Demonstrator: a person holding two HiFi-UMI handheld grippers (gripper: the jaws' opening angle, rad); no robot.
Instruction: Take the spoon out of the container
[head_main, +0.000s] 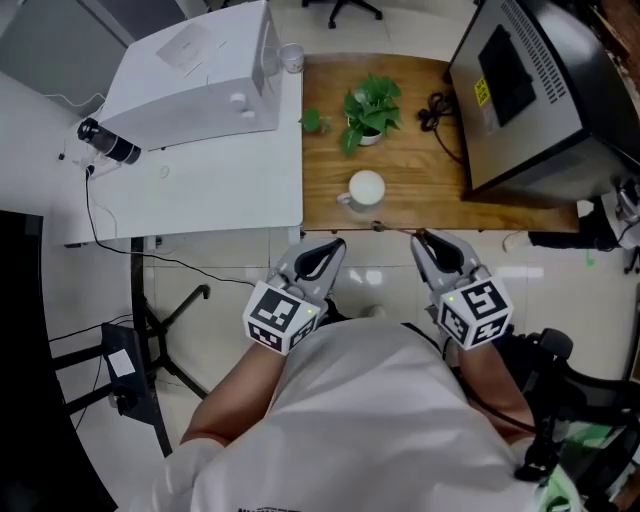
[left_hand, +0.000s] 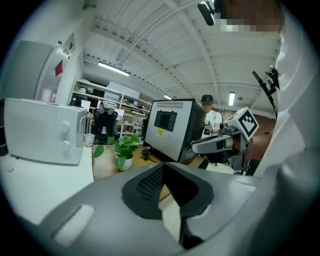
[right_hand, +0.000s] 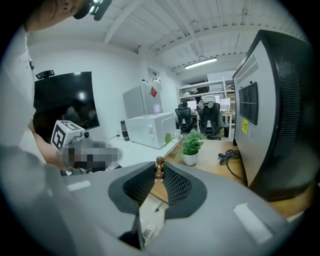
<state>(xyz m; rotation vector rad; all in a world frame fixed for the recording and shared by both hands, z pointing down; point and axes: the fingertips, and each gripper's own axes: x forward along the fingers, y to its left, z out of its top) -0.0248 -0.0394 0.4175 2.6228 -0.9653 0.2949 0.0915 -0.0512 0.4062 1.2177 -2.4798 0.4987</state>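
Observation:
The white cup-like container (head_main: 366, 190) stands near the front edge of the wooden table (head_main: 410, 160), with no spoon showing in it. My right gripper (head_main: 421, 237) is held low by that edge, shut on the spoon. The spoon's brown beaded handle end (right_hand: 159, 167) sits between the jaw tips. In the head view the thin spoon (head_main: 395, 228) runs left from those tips along the table edge. My left gripper (head_main: 335, 243) hangs beside it, shut and holding nothing. The container is hidden behind the jaws in both gripper views.
A potted green plant (head_main: 370, 108) stands behind the container, with a black cable (head_main: 438, 112) to its right. A big dark grey machine (head_main: 530, 90) fills the table's right end. A white appliance (head_main: 195, 80) sits on the white table to the left.

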